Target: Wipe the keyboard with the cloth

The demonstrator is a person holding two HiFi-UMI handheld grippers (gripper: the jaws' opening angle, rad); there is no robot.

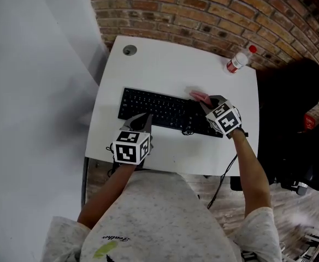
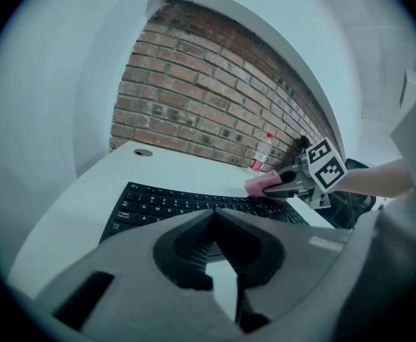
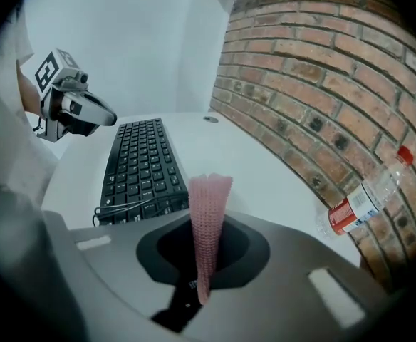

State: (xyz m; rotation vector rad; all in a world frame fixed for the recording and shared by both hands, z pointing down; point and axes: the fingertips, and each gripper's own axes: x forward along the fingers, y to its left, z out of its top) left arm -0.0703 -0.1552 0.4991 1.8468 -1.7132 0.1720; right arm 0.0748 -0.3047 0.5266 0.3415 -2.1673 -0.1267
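Your right gripper (image 3: pixel 205 262) has its fingers clamped on the pink cloth (image 3: pixel 209 212), which stands upright between them above the right end of the black keyboard (image 1: pixel 159 109) on the white desk (image 1: pixel 170 64). Your left gripper (image 2: pixel 214 218) has its fingers together at the tips, holding nothing, by the keyboard's front edge.

Keyboard (image 1: pixel 159 109): black, full-size, flat on the white surface (image 1: pixel 170 64), keys up, cable (image 3: pixel 133 206) looped at its right end. Cloth (image 1: pixel 199 96): pink, ribbed knit, folded into a narrow strip, pinched in the right tongs (image 1: pixel 207 102). Free end sticks out over the keyboard's right far edge; contact unclear.
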